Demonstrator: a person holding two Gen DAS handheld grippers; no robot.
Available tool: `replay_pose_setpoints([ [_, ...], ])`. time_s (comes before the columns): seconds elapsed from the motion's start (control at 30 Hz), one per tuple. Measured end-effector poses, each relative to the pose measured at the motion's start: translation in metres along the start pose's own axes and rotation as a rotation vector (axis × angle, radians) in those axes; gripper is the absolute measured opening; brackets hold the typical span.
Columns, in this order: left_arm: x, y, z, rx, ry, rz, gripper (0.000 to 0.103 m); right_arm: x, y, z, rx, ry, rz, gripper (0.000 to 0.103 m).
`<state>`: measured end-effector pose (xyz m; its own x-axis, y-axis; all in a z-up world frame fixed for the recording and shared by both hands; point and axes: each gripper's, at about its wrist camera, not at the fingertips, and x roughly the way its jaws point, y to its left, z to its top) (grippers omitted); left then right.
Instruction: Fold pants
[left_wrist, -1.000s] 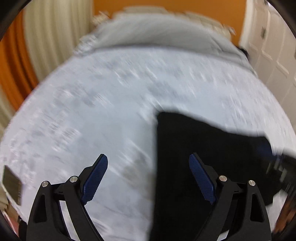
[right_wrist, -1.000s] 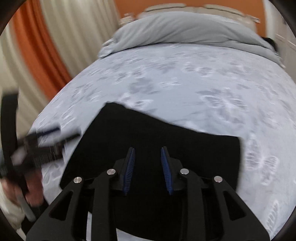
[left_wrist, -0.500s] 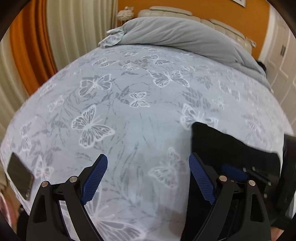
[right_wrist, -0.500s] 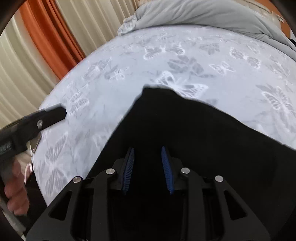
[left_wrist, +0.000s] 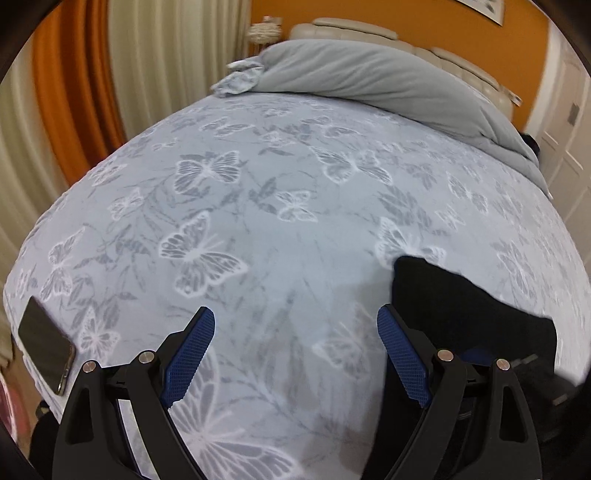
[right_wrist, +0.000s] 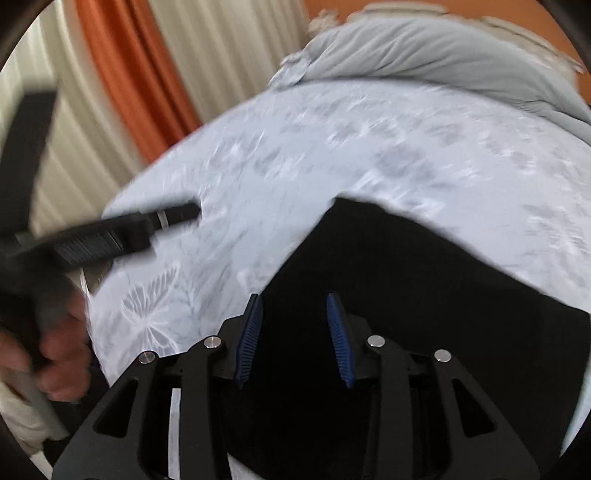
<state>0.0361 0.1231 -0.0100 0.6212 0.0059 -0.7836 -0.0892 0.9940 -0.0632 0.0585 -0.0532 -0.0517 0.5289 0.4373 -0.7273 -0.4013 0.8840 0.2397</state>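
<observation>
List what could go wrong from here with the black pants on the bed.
1. The right gripper has just been opening over the pants; nothing looks pinched, so the fold may spring loose.
2. The left gripper hangs open over bare bedspread, beside the pants; closing there would likely catch the spread instead.
3. The phone lies at the bed's edge; tugging the spread could tip it off.
</observation>
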Motion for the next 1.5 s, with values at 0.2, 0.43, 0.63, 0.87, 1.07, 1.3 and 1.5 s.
replay_pose_setpoints([
  [0.2,0.006,-0.036,-0.02,0.129,0.044,-0.038,0.087,-0.057,-0.077,-0.048,0.088,0.067,-0.289,0.056],
  [0.43,0.017,-0.078,-0.036,0.198,0.104,-0.086,0.087,-0.093,-0.096,-0.088,0.036,0.026,-0.289,0.065],
  [0.63,0.016,-0.106,-0.043,0.237,0.094,-0.094,0.087,-0.103,-0.132,-0.104,0.231,0.07,-0.203,0.065],
  [0.87,0.012,-0.115,-0.047,0.216,0.104,-0.121,0.087,-0.102,-0.151,-0.115,0.359,0.051,-0.113,0.049],
  [1.07,0.005,-0.103,-0.058,0.141,0.127,-0.156,0.087,-0.103,-0.14,-0.098,0.355,0.013,-0.073,0.046],
  [1.3,-0.001,-0.097,-0.061,0.132,0.12,-0.158,0.087,-0.102,-0.149,-0.094,0.454,-0.024,0.012,0.015],
  [1.5,0.002,-0.096,-0.067,0.163,0.124,-0.152,0.087,-0.133,-0.122,-0.115,0.337,-0.042,-0.121,0.021],
])
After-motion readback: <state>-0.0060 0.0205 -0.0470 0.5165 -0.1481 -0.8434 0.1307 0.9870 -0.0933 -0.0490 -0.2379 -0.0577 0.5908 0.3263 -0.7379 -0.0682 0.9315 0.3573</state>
